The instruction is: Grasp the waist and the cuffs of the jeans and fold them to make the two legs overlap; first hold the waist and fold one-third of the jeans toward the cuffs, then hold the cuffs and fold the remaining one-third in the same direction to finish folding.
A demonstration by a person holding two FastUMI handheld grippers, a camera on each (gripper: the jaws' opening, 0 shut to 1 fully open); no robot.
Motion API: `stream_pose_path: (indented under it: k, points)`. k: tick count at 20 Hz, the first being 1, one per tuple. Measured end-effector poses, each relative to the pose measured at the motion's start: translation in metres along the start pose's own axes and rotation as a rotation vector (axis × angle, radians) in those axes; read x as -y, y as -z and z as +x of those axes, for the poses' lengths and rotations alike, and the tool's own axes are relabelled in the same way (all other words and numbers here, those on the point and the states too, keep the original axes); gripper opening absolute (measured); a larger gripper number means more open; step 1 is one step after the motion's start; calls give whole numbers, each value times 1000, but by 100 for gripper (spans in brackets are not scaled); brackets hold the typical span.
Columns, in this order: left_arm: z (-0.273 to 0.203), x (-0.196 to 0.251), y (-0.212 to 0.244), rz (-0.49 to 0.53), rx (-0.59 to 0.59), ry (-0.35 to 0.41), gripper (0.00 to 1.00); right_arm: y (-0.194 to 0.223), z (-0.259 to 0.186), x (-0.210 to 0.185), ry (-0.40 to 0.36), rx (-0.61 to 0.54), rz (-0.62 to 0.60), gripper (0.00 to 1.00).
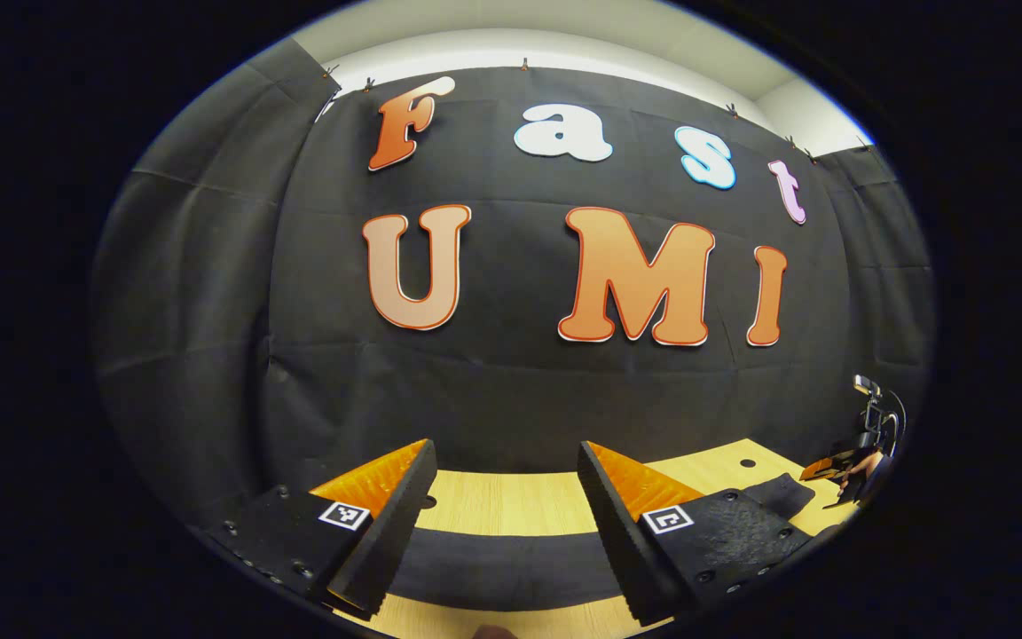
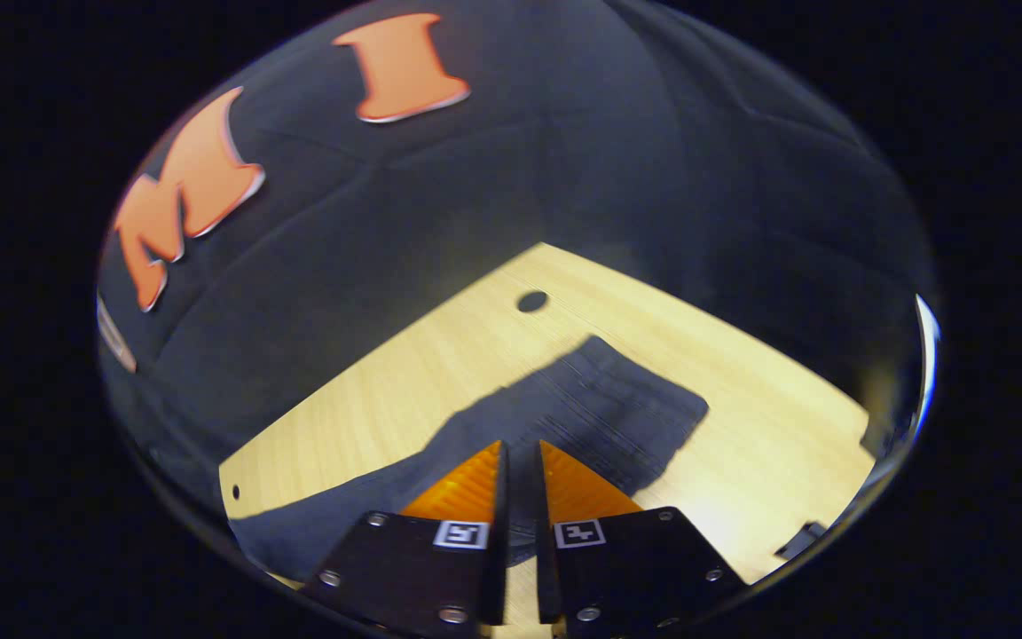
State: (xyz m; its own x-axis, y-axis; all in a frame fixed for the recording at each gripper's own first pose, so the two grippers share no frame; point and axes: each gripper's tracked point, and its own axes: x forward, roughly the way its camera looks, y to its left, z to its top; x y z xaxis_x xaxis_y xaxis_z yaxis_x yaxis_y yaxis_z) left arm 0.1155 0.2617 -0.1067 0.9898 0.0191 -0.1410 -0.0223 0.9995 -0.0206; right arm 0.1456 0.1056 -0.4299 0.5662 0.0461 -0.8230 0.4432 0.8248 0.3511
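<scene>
Left gripper view: dark denim jeans (image 1: pixel 511 568) are lying flat on the light wooden table (image 1: pixel 511 499), with both grippers positioned over them.

Left gripper (image 1: pixel 507 461) is hovering released, its fingers spread wide above the jeans and touching nothing. Beyond the jeans, near the table's right edge, the right gripper (image 1: pixel 839 466) is showing with a hand on it. In the right gripper view, the right gripper (image 2: pixel 522 453) is sitting nearly clenched, a narrow gap remaining between its fingers; the jeans (image 2: pixel 600 408) are lying on the table (image 2: pixel 768 444) directly under them. Whether any denim is being pinched cannot be told.
</scene>
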Motion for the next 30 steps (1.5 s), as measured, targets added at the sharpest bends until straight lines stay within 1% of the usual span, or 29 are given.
stream_pose_path:
  k: [1,2,5,6,8,9,10,11,12,13,14,15,16,17,18,19,20,21,23,24,25,26,27,28,29,30]
  points:
    - [1,-2,5,-4,-15,-9,95,3,8,10,23,-21,52,17]
    - [3,-2,11,-12,-30,-22,95,3,8,21,45,-40,102,38]
    - [11,7,26,-10,-80,-42,96,4,32,60,126,-85,197,80]
    - [15,14,29,3,-92,-42,96,5,43,71,137,-96,241,98]
    - [18,24,31,29,-101,-39,96,8,51,92,150,-131,284,99]
    - [20,28,32,37,-104,-40,96,8,53,98,165,-136,283,99]
    - [20,32,33,41,-110,-42,96,8,64,103,183,-138,274,90]
    - [24,33,35,42,-115,-48,96,14,71,105,191,-159,267,99]
    - [24,36,38,39,-124,-52,96,22,76,105,187,-187,264,99]
    - [25,38,41,41,-133,-55,96,16,80,105,182,-156,282,100]
    - [26,39,43,45,-142,-58,96,17,79,102,163,-155,266,100]
    - [26,40,45,52,-149,-62,96,15,78,103,149,-129,241,98]
    - [28,39,46,58,-152,-68,96,15,74,101,107,-120,219,96]
    - [28,38,45,58,-153,-73,96,19,70,95,53,-115,263,76]
    - [28,38,47,56,-157,-77,96,15,63,92,21,-100,356,65]
    - [27,38,48,57,-164,-77,95,12,56,90,22,-108,403,47]
    - [26,38,50,55,-167,-75,96,5,42,91,6,-102,397,30]
    - [27,37,48,55,-167,-75,96,-4,29,85,-20,-87,405,17]
    - [27,35,47,54,-162,-75,96,-19,5,64,-140,-54,411,17]
    - [28,36,47,50,-161,-69,96,-21,-4,52,-163,-39,381,17]
    - [29,37,46,48,-159,-63,96,-21,-10,47,-152,-20,329,17]
    - [28,37,45,46,-157,-54,96,-22,-8,32,-162,-11,275,17]
    - [27,37,45,46,-154,-46,96,-21,-11,23,-151,9,232,17]
    - [27,38,43,47,-148,-39,96,-16,-13,9,-174,8,194,17]
    - [26,37,41,47,-144,-31,96,-20,-17,4,-180,31,180,16]
    - [24,34,38,50,-136,-28,96,-19,-22,2,-201,30,161,16]
